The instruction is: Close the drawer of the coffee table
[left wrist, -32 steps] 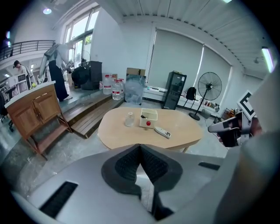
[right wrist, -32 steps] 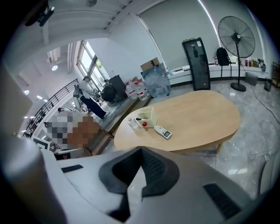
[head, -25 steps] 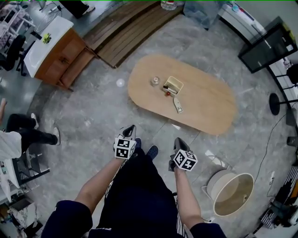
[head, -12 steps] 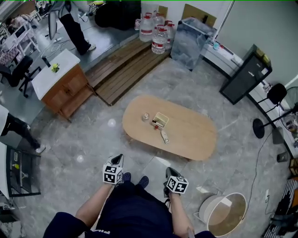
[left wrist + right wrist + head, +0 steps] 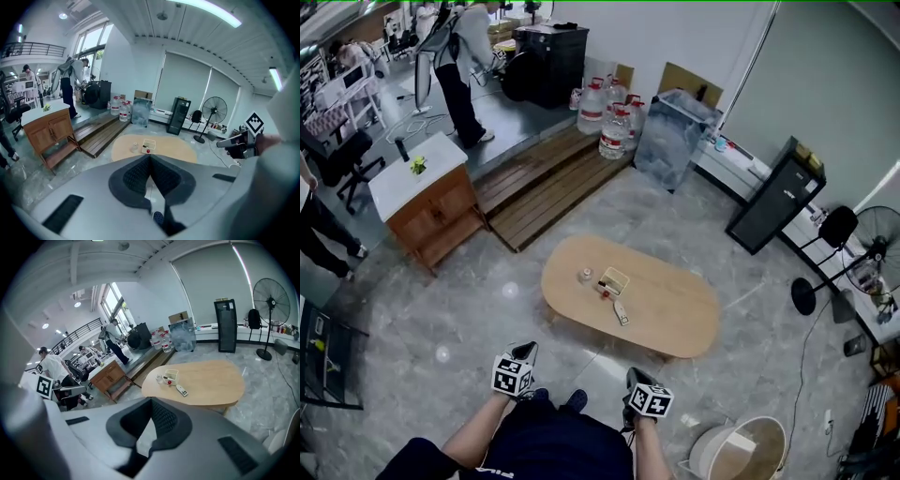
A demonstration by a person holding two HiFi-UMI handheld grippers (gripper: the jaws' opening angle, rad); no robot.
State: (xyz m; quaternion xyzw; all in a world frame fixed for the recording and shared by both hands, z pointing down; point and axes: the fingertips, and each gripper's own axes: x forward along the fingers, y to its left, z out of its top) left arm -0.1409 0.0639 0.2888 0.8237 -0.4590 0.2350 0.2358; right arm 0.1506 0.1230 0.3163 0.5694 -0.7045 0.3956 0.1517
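The oval wooden coffee table stands on the grey floor ahead of me; no drawer shows on it in any view. On its top are a small glass jar, a cream box and a remote control. My left gripper and right gripper hang close to my body, well short of the table. Both are shut with nothing between their jaws. The left gripper view has the table beyond the meeting pads. The right gripper view looks over the table too.
A wooden cabinet with a white top stands at the left, beside a low wooden platform. Water bottles and a black cabinet line the far wall. A fan and a round tub are at the right. People stand far left.
The head view has lifted, so the table looks smaller and farther and much more of the room shows. Both grippers sit lower in the frame, still shut.
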